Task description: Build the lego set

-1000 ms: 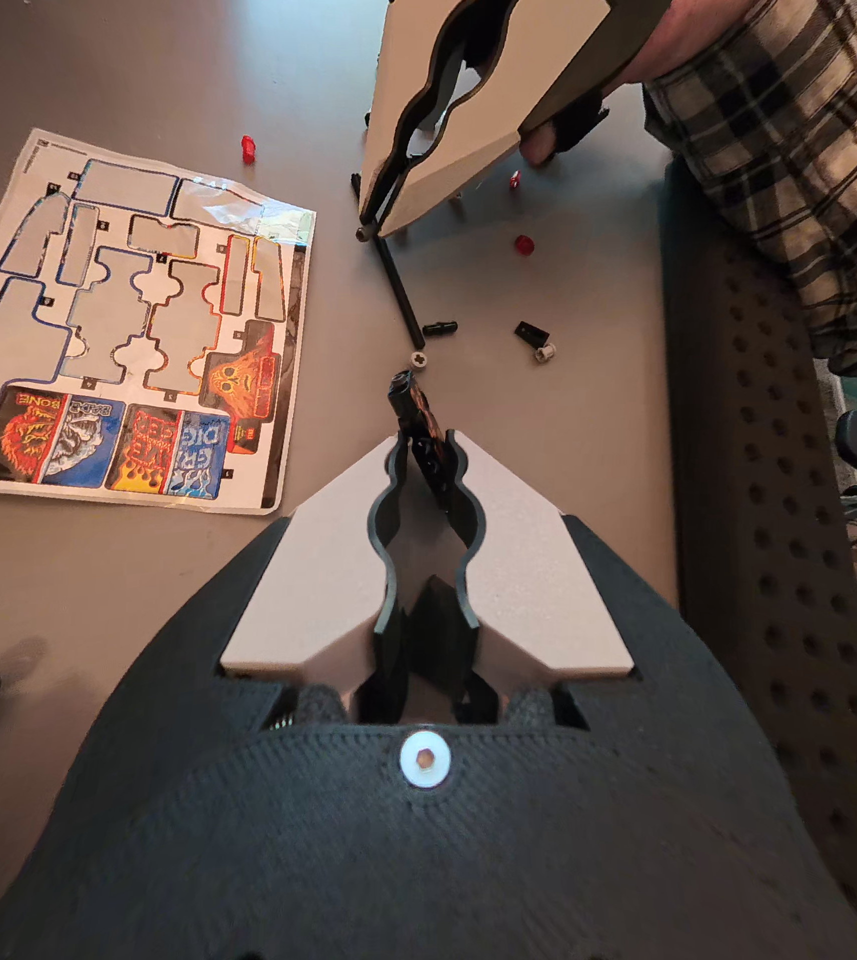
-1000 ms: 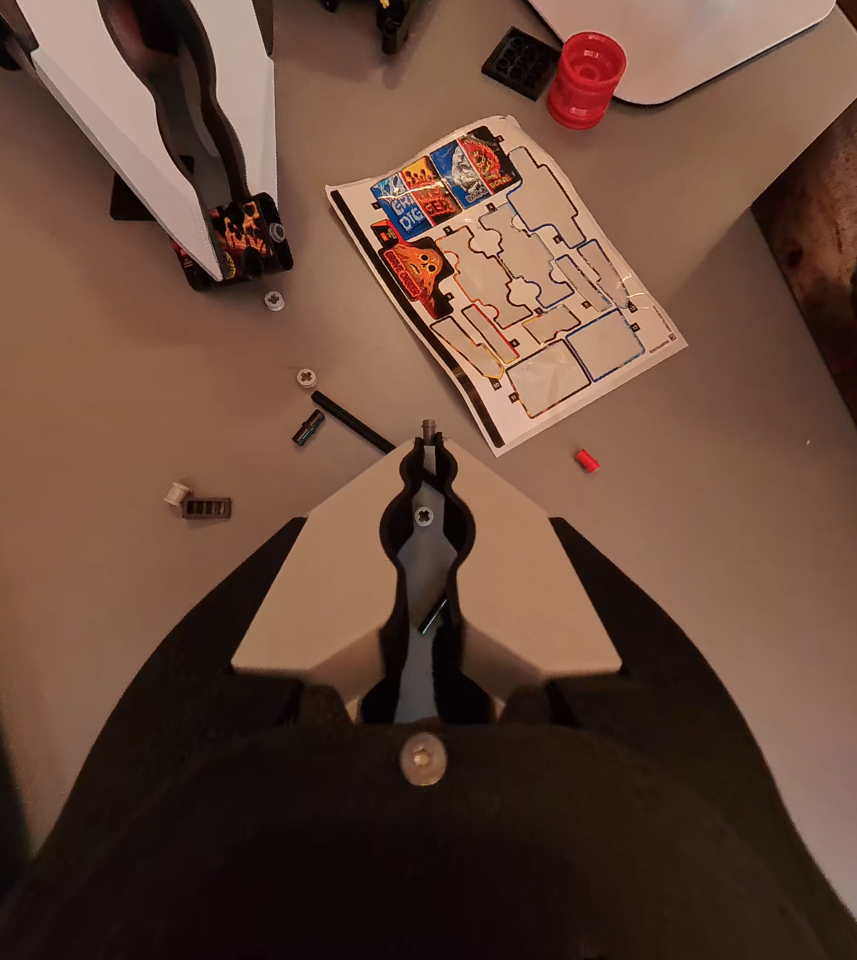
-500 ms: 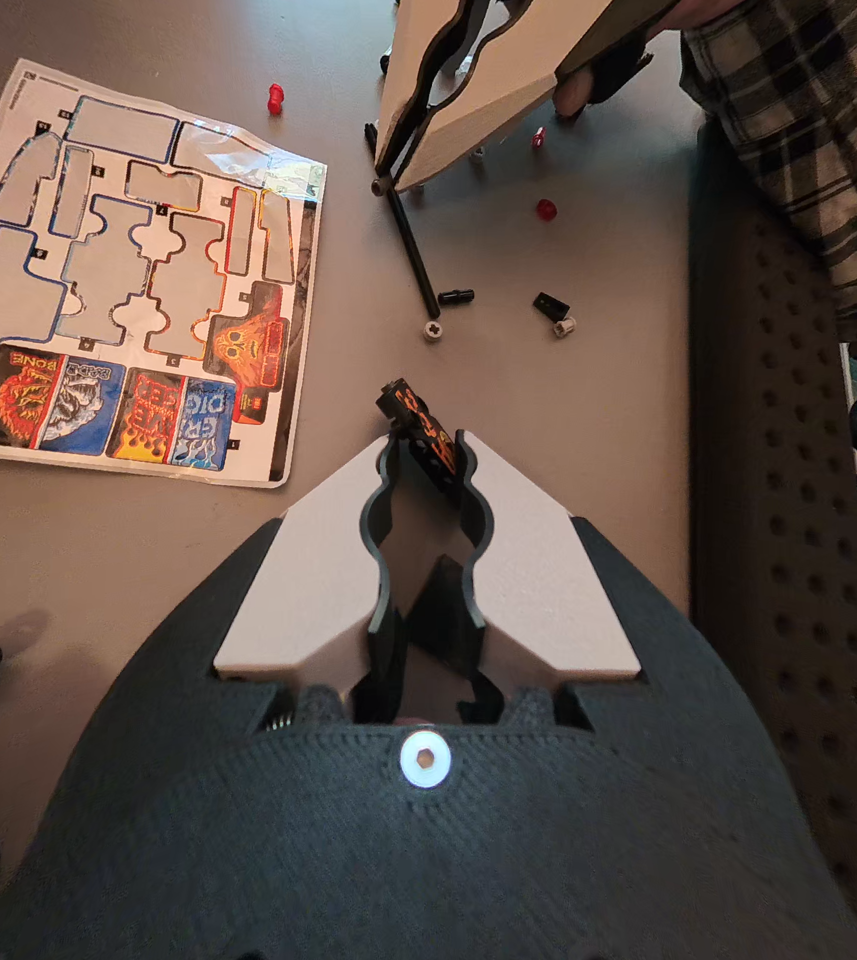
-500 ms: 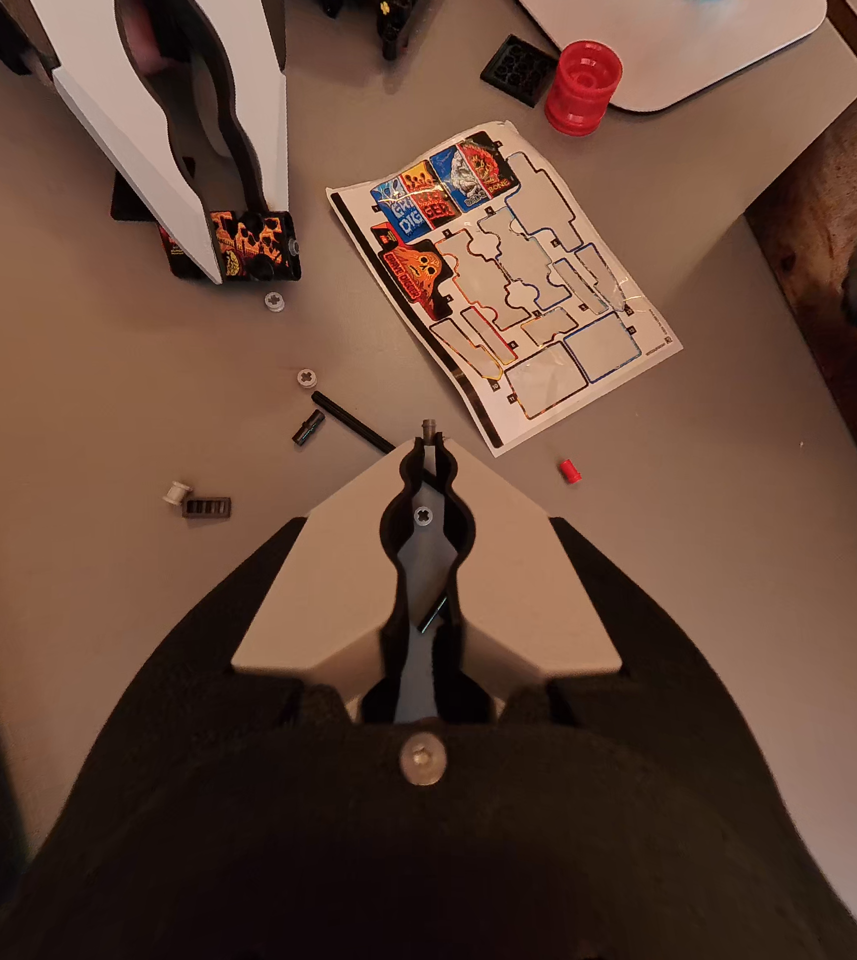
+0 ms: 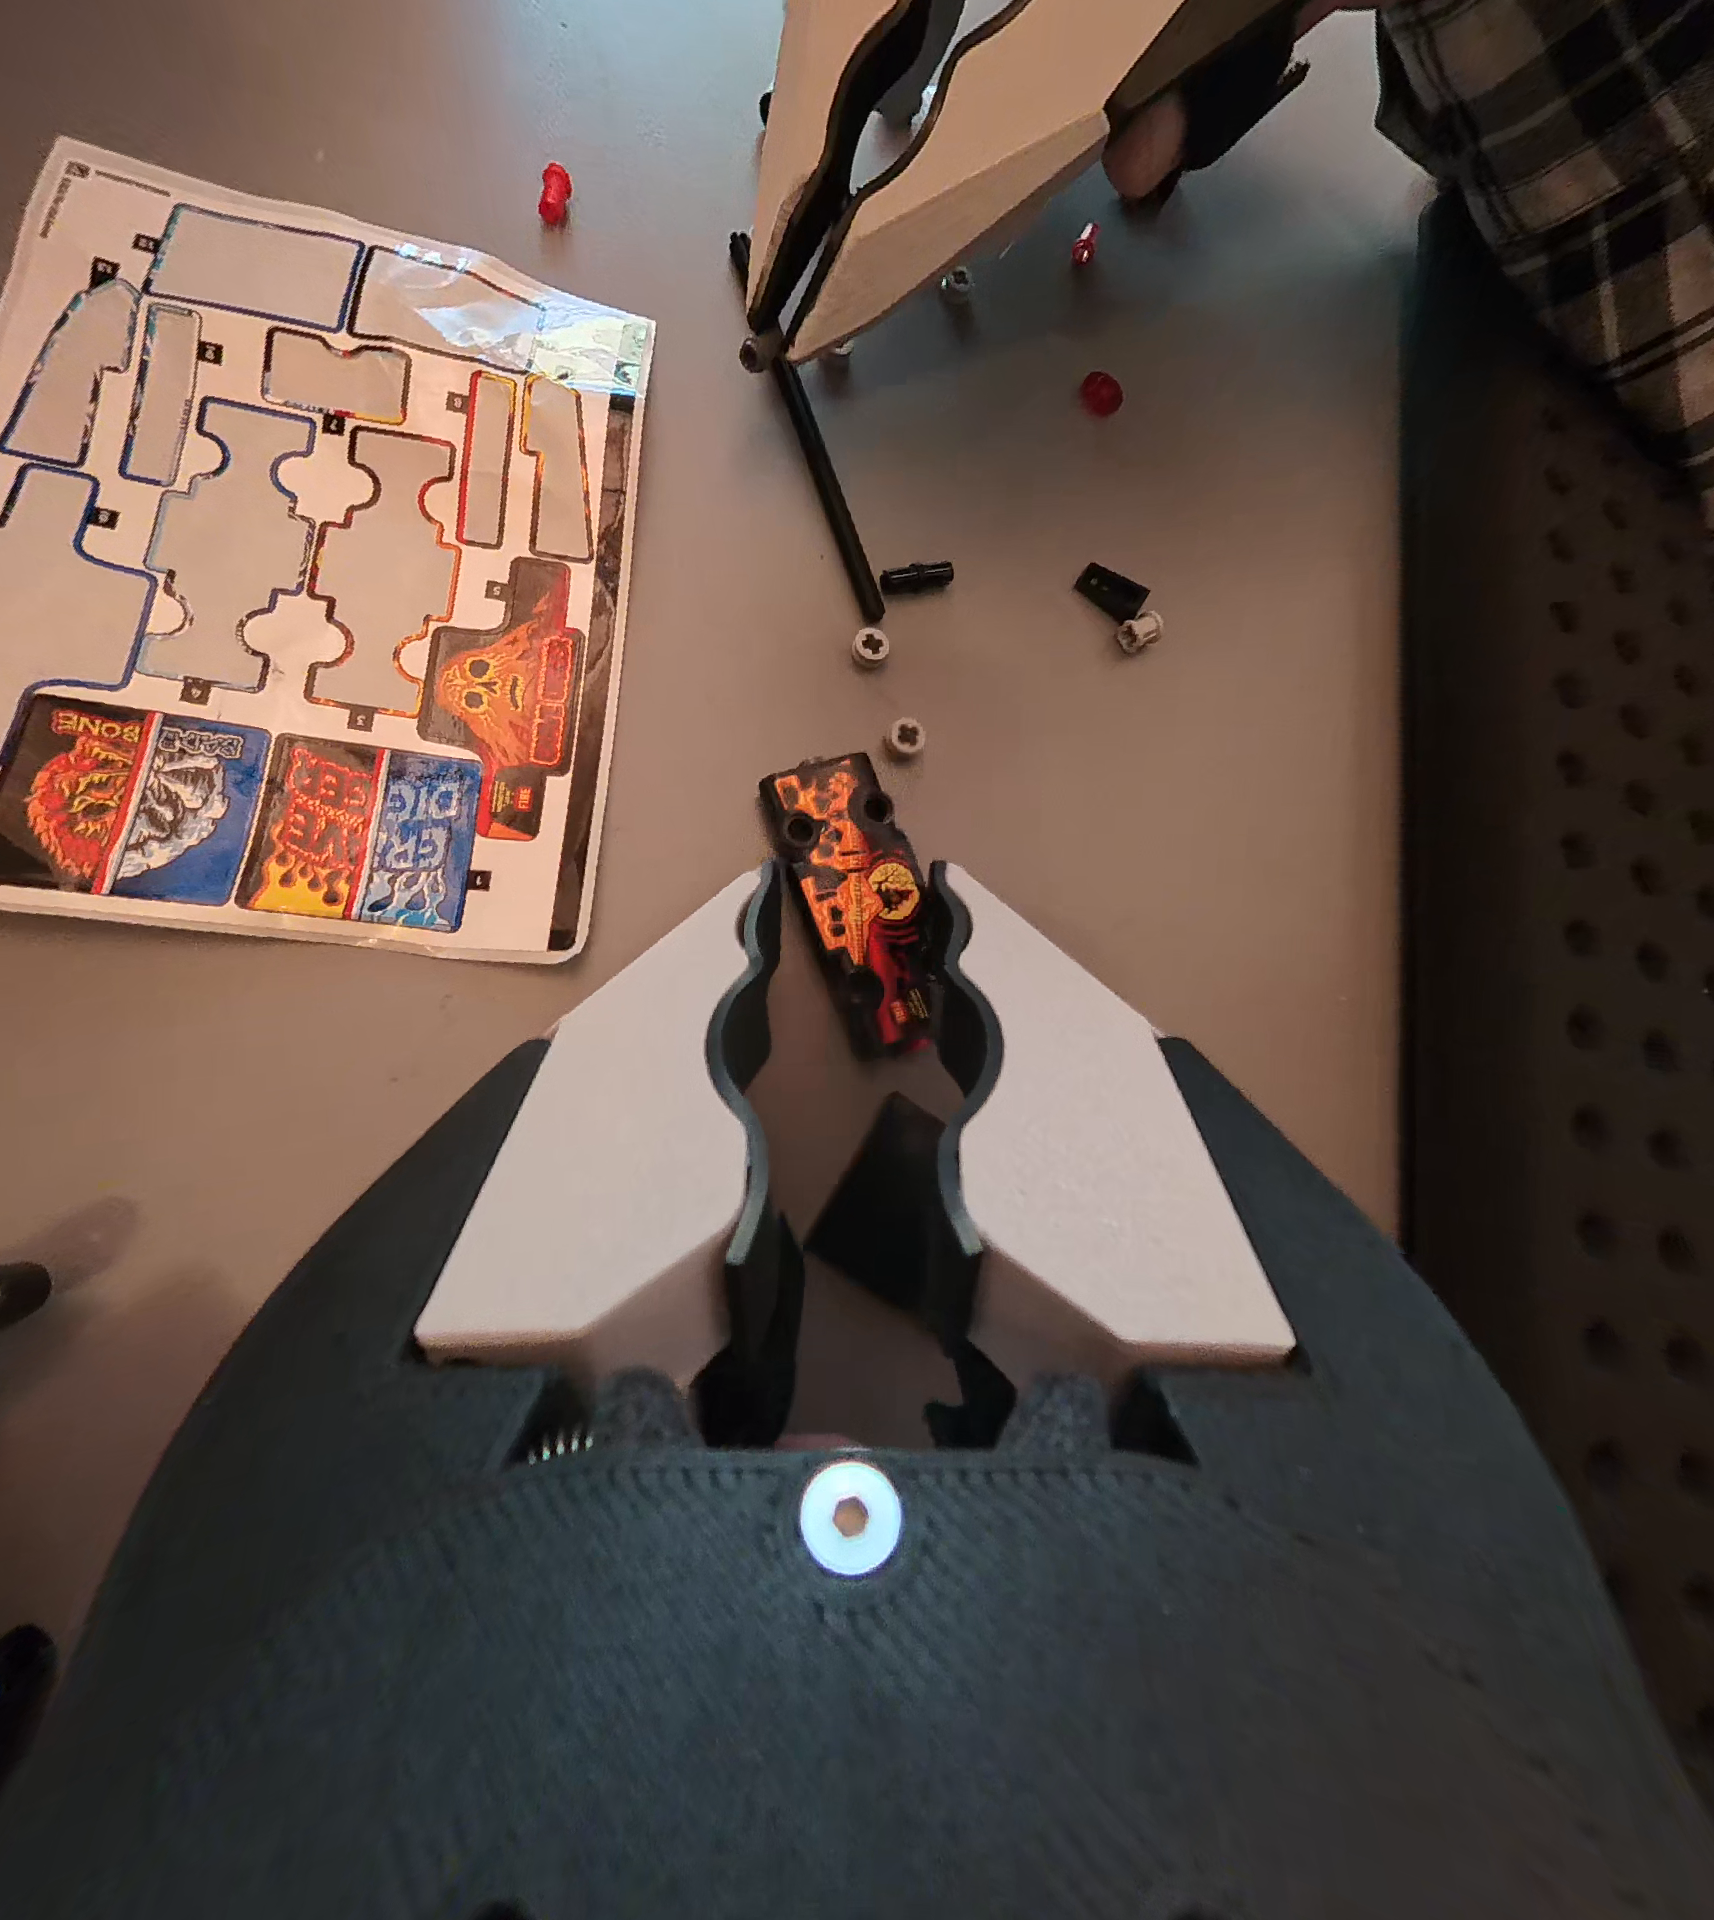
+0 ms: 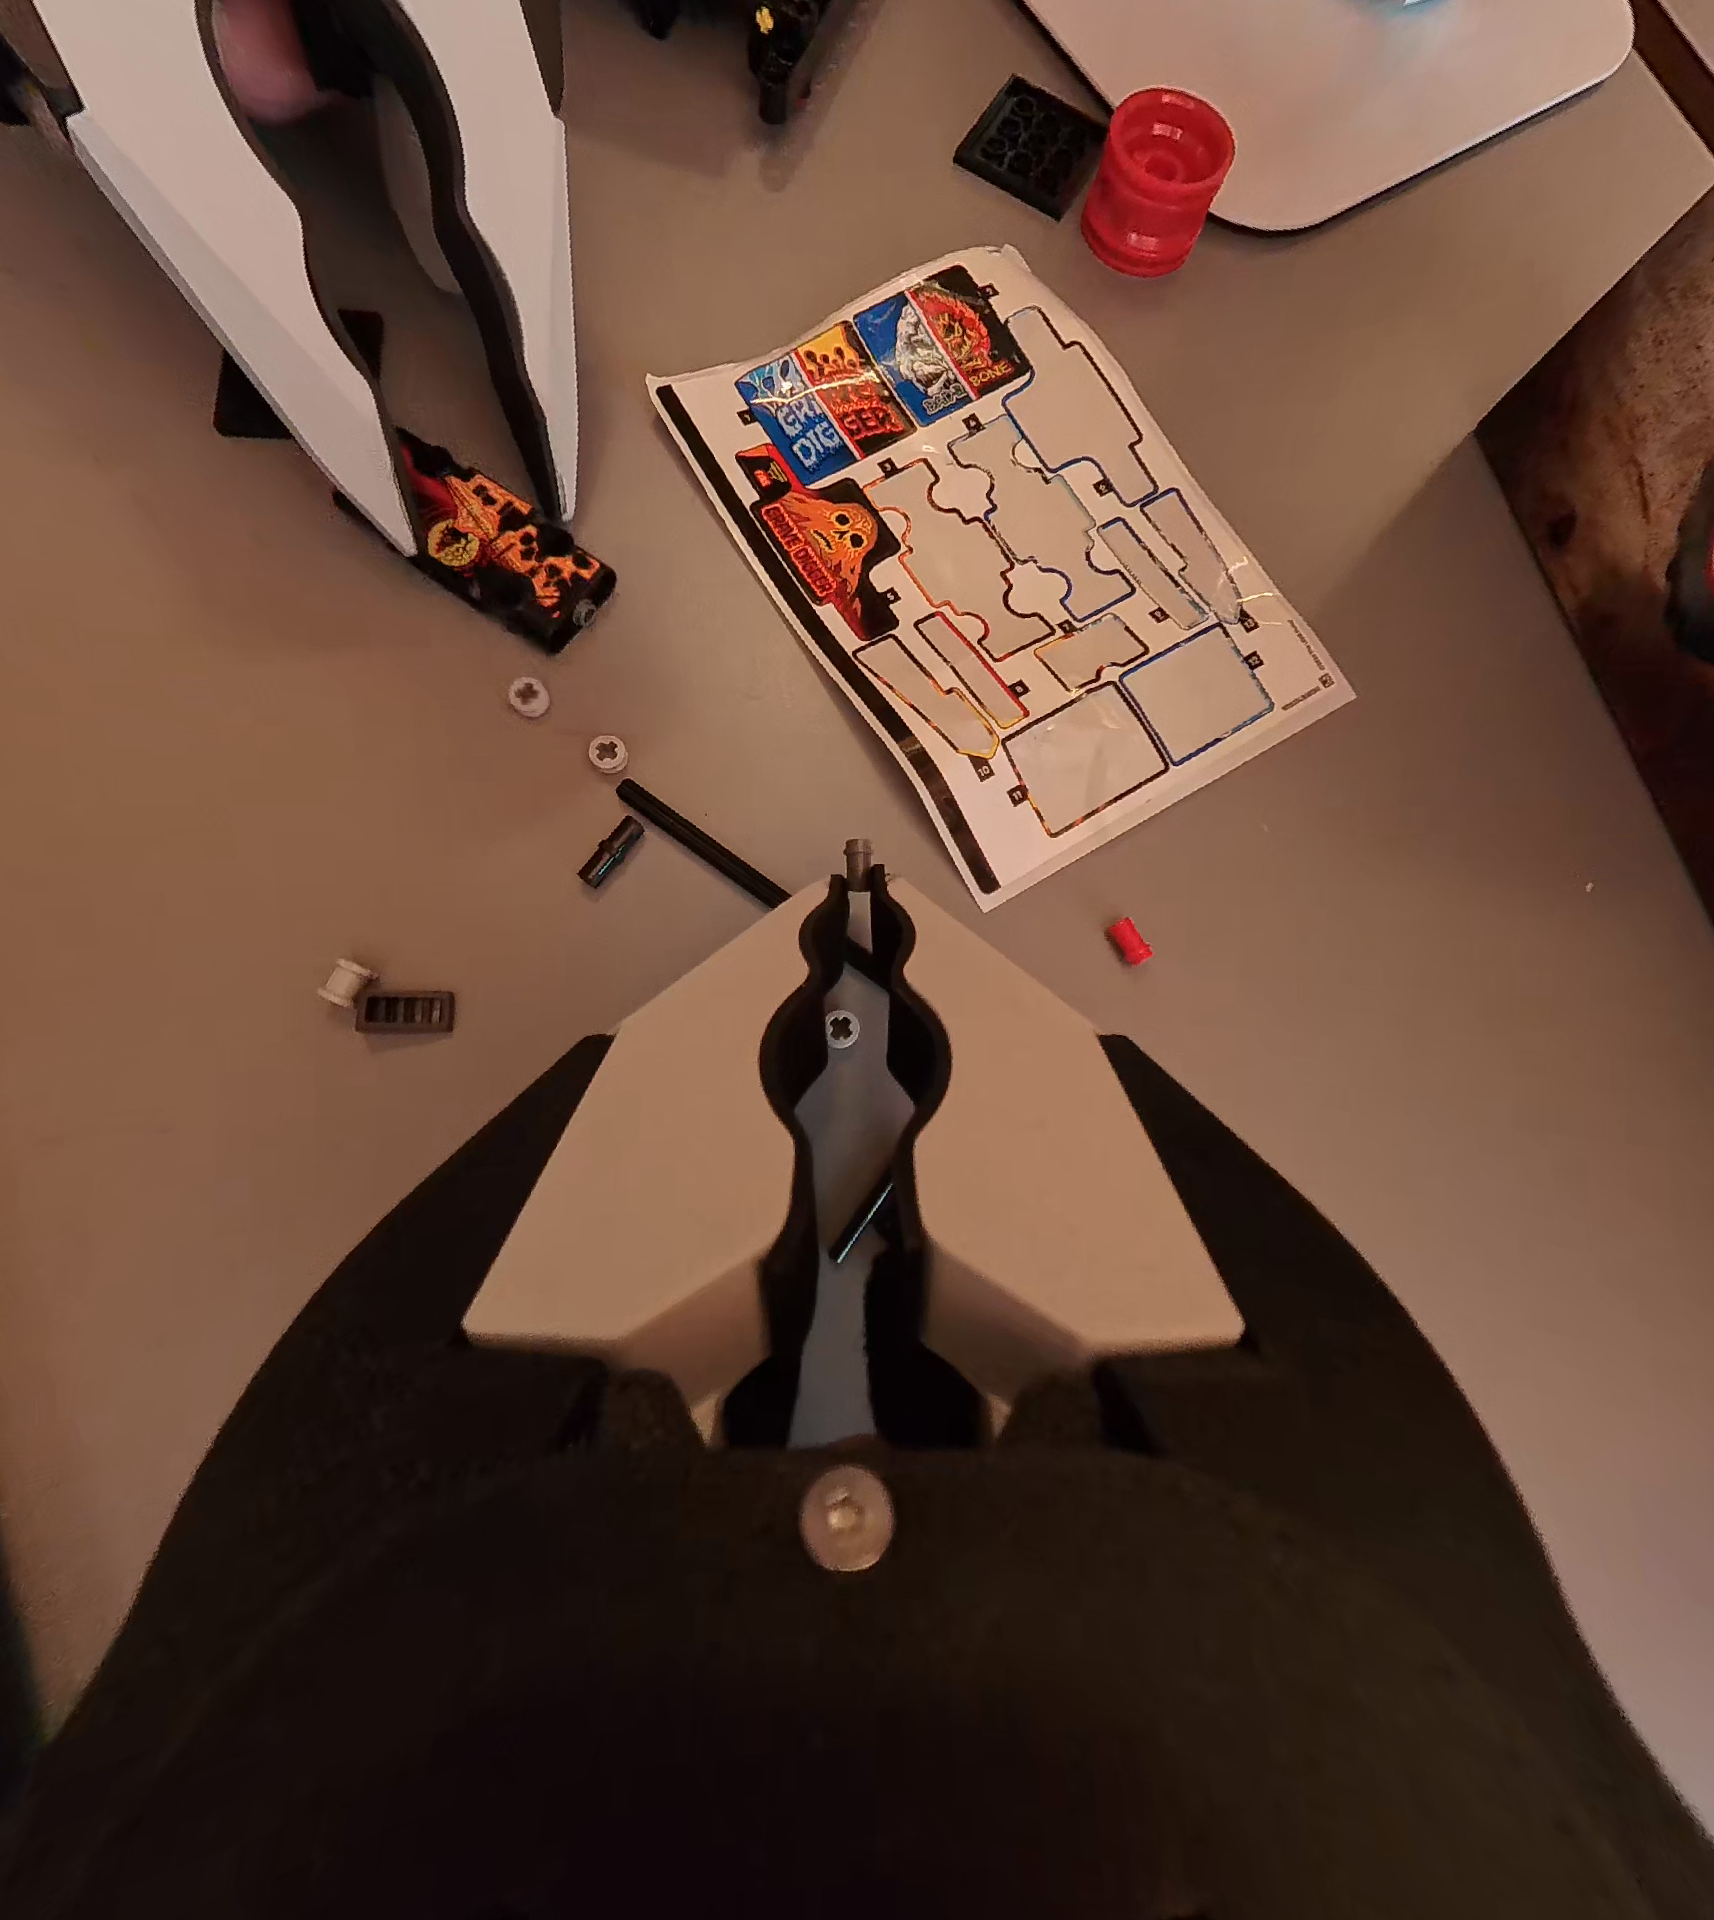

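Note:
A black panel with an orange flame sticker [image 5: 837, 831] lies flat on the grey table between the tips of my left gripper [image 5: 853, 883]. The jaws stand apart around it; whether the right finger touches it I cannot tell. In the right wrist view the panel [image 6: 520, 566] pokes out under the left gripper [image 6: 484, 525]. My right gripper [image 6: 858, 888] is shut on a small grey pin [image 6: 858, 857] that sticks out past its tips, just above the table. It also shows in the left wrist view [image 5: 770, 343], held by a hand.
A sticker sheet [image 5: 261, 561] lies left of the panel. A black axle [image 5: 827, 488], two light grey bushes [image 5: 871, 646], a black pin [image 5: 915, 577] and red studs [image 5: 1100, 395] are scattered between the grippers. A red wheel hub [image 6: 1157, 179] stands far off. A dark perforated surface [image 5: 1611, 935] borders the table. My right fingertips sit around 11 cm from my left ones.
My left gripper has opened. The flame panel, held edgewise between the jaws before, has tipped over and lies flat on the table. The right gripper has stayed shut on the pin.

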Motion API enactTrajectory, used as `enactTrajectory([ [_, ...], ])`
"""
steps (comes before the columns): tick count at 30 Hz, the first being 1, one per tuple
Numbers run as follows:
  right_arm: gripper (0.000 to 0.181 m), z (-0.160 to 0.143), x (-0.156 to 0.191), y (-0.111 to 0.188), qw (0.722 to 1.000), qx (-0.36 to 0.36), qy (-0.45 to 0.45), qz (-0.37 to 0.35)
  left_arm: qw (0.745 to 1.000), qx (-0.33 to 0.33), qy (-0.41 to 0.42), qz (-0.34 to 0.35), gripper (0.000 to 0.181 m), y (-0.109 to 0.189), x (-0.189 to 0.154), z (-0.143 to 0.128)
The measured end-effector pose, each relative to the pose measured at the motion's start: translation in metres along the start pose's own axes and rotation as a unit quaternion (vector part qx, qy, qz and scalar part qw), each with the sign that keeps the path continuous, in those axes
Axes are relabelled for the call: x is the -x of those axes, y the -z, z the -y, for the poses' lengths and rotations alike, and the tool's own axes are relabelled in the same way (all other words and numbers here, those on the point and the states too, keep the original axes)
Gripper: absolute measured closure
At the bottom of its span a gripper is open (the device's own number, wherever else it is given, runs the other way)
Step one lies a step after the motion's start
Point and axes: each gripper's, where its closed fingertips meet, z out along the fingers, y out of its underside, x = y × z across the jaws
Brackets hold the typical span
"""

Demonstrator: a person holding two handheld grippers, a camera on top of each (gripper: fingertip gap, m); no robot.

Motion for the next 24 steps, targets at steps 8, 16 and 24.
enactTrajectory([
  [8, 0.181, -0.001, 0.0, 0.0, 1.0, 0.002, 0.001, -0.001, 1.0, 0.024, -0.009, -0.001, 0.157, 0.004, -0.005, -0.007],
  [16, 0.181, -0.001, 0.0, 0.0, 1.0, 0.0, 0.002, -0.001, 0.999, 0.048, -0.016, -0.001, 0.154, 0.009, -0.011, -0.014],
  [24, 0.181, 0.002, 0.001, 0.0, 1.0, -0.006, 0.007, -0.002, 0.996, 0.071, -0.034, -0.03, 0.153, 0.008, -0.032, -0.021],
])
